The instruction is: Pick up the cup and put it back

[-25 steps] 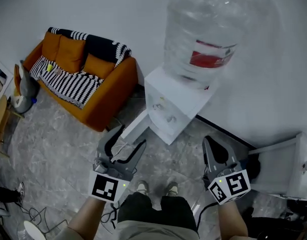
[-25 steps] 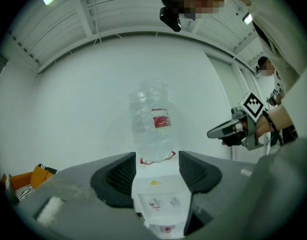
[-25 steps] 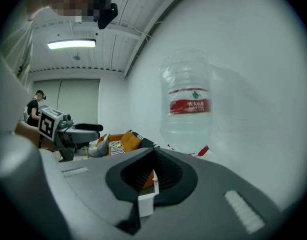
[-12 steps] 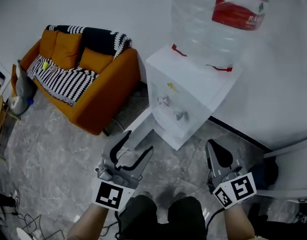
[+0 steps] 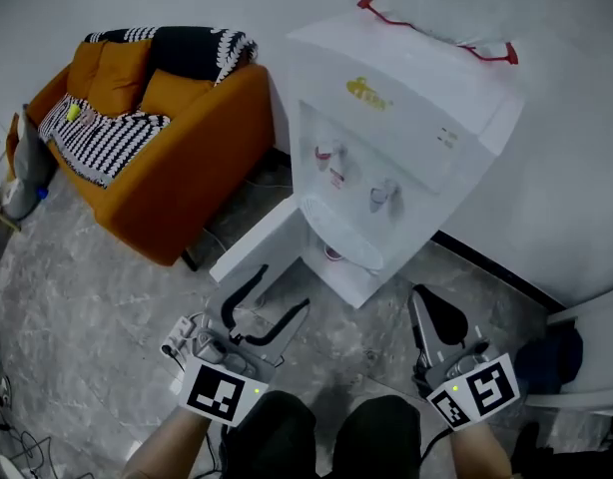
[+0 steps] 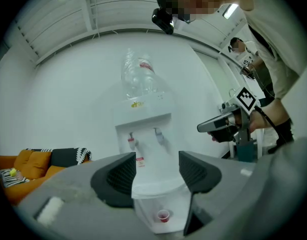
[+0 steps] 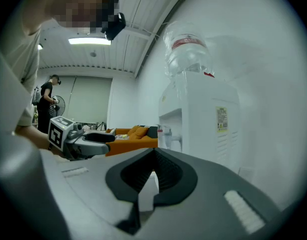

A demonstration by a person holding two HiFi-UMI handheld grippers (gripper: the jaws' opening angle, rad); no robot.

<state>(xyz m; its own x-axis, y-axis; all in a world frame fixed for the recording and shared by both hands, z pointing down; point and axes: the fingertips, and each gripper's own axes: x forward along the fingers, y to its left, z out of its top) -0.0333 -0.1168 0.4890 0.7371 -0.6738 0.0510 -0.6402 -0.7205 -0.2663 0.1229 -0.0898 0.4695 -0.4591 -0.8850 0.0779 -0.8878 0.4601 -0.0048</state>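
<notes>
A small red cup (image 6: 163, 216) stands in the open lower compartment of a white water dispenser (image 5: 406, 98); in the head view the cup (image 5: 331, 254) shows as a reddish spot under the taps. My left gripper (image 5: 282, 287) is open and empty, held low in front of the dispenser's open door (image 5: 249, 249). In the left gripper view its jaws (image 6: 156, 171) frame the dispenser, with the cup below and beyond them. My right gripper (image 5: 423, 302) is shut on nothing, to the right of the dispenser's base. Its closed jaws (image 7: 153, 156) point past the dispenser's side (image 7: 208, 119).
An orange sofa (image 5: 157, 138) with a striped blanket stands against the wall to the left. A large water bottle (image 6: 139, 79) tops the dispenser. White furniture (image 5: 586, 362) is at the right edge. Another person (image 7: 46, 96) stands far off in the room.
Both grippers have sunk toward the floor, and the head has dropped with them. The dispenser's taps and open lower compartment with the cup have come into view; the bottle has slid out of view at the top.
</notes>
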